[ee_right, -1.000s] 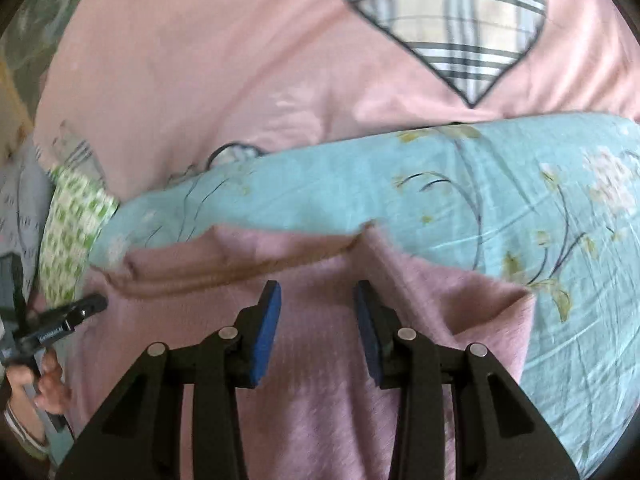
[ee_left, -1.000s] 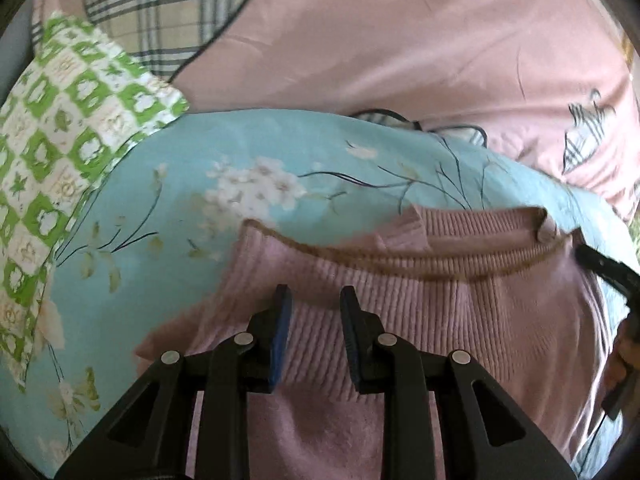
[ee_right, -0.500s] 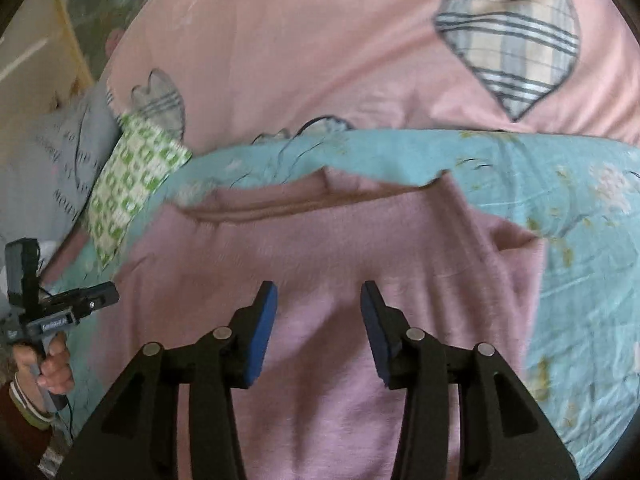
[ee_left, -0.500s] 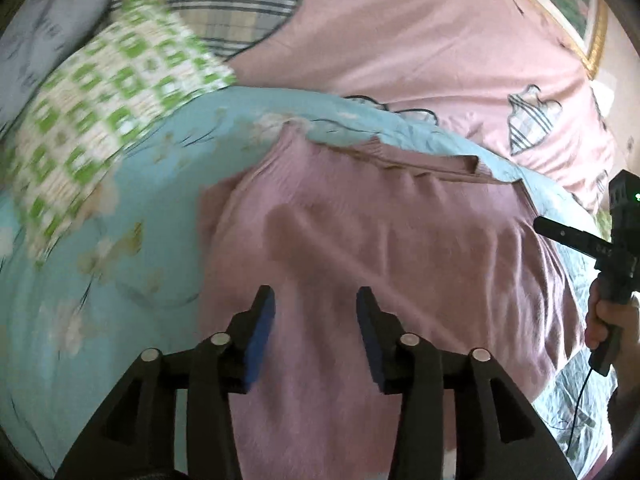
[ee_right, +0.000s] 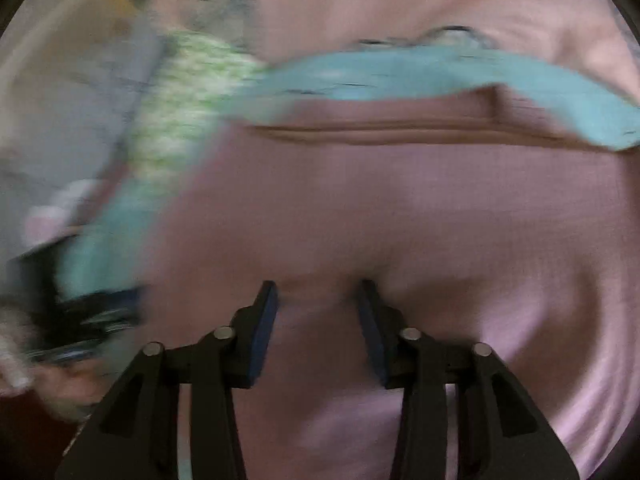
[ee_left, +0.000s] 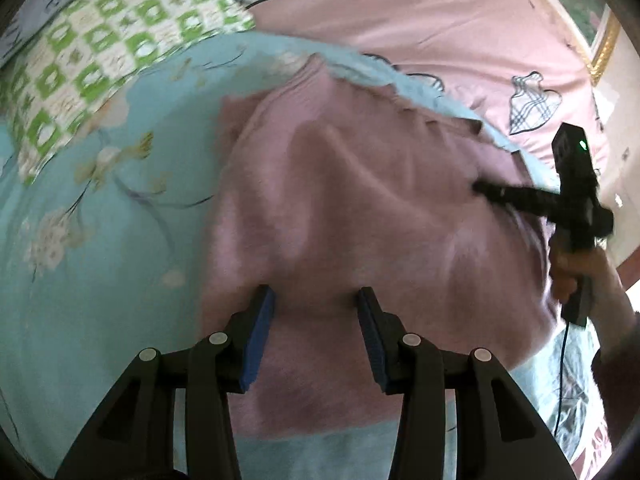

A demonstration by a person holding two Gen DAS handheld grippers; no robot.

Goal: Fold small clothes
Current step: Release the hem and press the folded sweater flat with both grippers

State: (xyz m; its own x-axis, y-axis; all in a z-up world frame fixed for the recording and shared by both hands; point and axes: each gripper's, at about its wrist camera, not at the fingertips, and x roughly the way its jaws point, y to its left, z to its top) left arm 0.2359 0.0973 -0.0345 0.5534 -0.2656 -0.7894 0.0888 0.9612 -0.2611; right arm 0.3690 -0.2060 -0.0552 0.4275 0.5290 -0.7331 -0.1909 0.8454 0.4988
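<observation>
A pink ribbed sweater [ee_left: 360, 200] lies spread on a teal floral quilt [ee_left: 100, 240], neckline at the far side. My left gripper [ee_left: 316, 300] stands open just above the sweater's near part, nothing pinched between its blue pads. The right gripper [ee_left: 480, 189] reaches onto the sweater's right side, held by a hand [ee_left: 568, 268]. The right wrist view is blurred. There my right gripper [ee_right: 318, 294] shows its jaws apart, with the sweater [ee_right: 400, 208] bulging between them. The left gripper [ee_right: 80, 312] is a dark smear at the left.
A green checked pillow [ee_left: 100, 52] lies at the quilt's far left. Behind it spreads a pink sheet [ee_left: 400, 12] with plaid heart patches. A gold frame edge [ee_left: 600, 52] and a pale wall show at the far right. A cable [ee_left: 564, 360] hangs from the right gripper.
Both grippers have drawn back toward the sweater's near hem, so more of it shows. The left jaws have widened. The right gripper has swung in over the sweater's right side.
</observation>
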